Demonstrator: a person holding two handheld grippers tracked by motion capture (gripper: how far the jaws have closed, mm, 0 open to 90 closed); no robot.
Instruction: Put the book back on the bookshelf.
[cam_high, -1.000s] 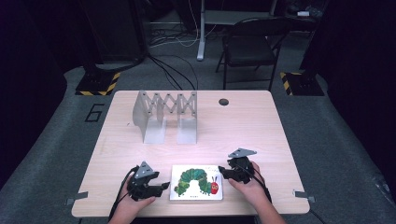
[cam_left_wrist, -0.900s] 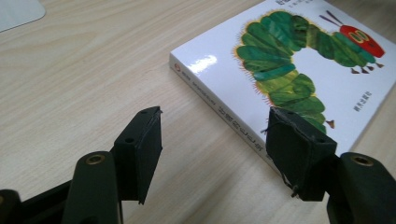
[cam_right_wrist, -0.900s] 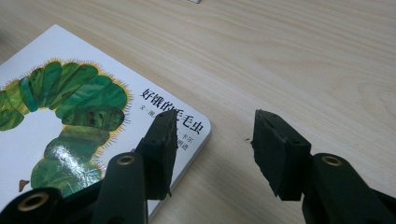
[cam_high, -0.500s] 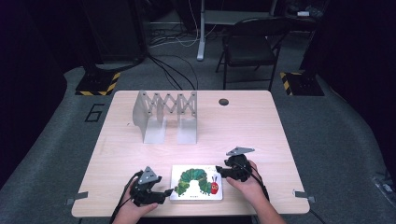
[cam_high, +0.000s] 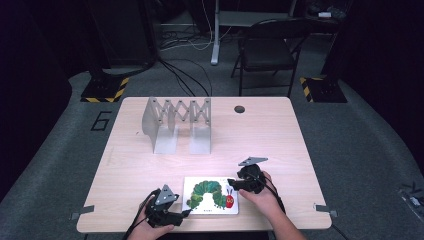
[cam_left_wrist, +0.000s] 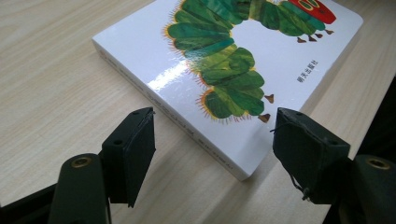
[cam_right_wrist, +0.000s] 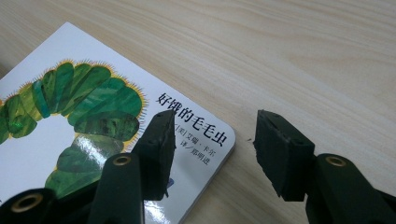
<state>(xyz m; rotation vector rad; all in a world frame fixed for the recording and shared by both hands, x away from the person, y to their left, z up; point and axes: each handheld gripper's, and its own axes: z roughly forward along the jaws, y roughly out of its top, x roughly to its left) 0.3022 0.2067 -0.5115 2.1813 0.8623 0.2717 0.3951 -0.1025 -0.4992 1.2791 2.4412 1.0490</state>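
White and glossy, the board book (cam_high: 210, 195) lies flat on the wooden table (cam_high: 260, 135) near its front edge, between our two tools, with a green caterpillar with a red head painted over the cover.

Compare with a second ago: our left gripper (cam_high: 176, 216) has slid a little closer to the near left corner of the book, and its jaws have just been opening. In the left gripper view this gripper (cam_left_wrist: 212, 140) has its jaws spread on both sides of that corner. One jaw stands over bare table beside the spine edge and the other past the near edge, and neither pad presses on the book.

Our right gripper (cam_high: 235, 184) has stayed almost in place at the far right corner, and its jaws also have just been opening. In the right gripper view the gripper (cam_right_wrist: 210, 140) is spread as well: one jaw is above the cover, the other over the table beyond the rounded corner, so nothing is pinched.

We judge that both tools are getting ready to take the book by two opposite corners, and the lift has not begun.

The cover carries the title 好饿的毛毛虫 (cam_right_wrist: 194, 117), with smaller author lines below it that we cannot read surely. In the left gripper view there is a small publisher mark (cam_left_wrist: 307, 71), too small to read well. Beyond the tools stands a metal accordion book rack (cam_high: 178, 122), empty and well apart from the book. The floor beside the table bears a painted 6 (cam_high: 102, 120).
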